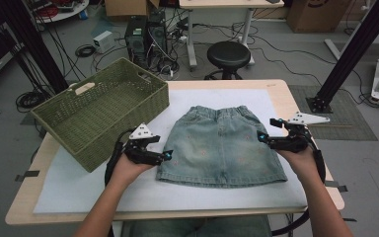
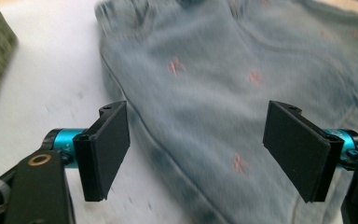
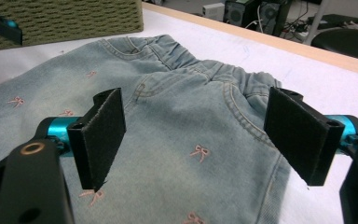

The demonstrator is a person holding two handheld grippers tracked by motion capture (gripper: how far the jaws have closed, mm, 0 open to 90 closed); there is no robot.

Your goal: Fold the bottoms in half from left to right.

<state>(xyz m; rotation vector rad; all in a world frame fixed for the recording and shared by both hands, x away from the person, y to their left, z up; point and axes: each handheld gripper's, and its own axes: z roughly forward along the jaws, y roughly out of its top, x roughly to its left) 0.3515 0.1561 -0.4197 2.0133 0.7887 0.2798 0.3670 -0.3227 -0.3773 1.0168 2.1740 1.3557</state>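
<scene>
Skirt [image 1: 221, 145] of pale denim lies flat on the white mat [image 1: 79, 182], spread between the two grippers with its elastic waistband on the far side and its hem toward the person. The left gripper [image 1: 169, 156] sits just beside the skirt's left edge near the hem, held in the left hand [image 1: 128, 168]; its jaws stand wide apart with nothing between the pads. In the left gripper view, that gripper [image 2: 196, 149] looks down over the skirt's side seam [image 2: 135, 116], with the left pad above bare mat and the right pad above denim, and small pink bows [image 2: 239, 164] dot the cloth ahead of it; whether the pads touch the cloth cannot be told. The right gripper [image 1: 262, 137] is at the skirt's right edge, about halfway up its side, held in the right hand [image 1: 301, 160]; its jaws also stand wide apart and grip nothing. In the right gripper view, that gripper [image 3: 196, 140] looks across the skirt from above, with a back pocket seam [image 3: 242, 116] and the gathered waistband [image 3: 200, 60] ahead of it and the left gripper's tip farther off at the top left. A green woven basket [image 1: 98, 111] stands on the mat beyond and to the outside of the left gripper, well apart from the skirt's waistband corner.
</scene>
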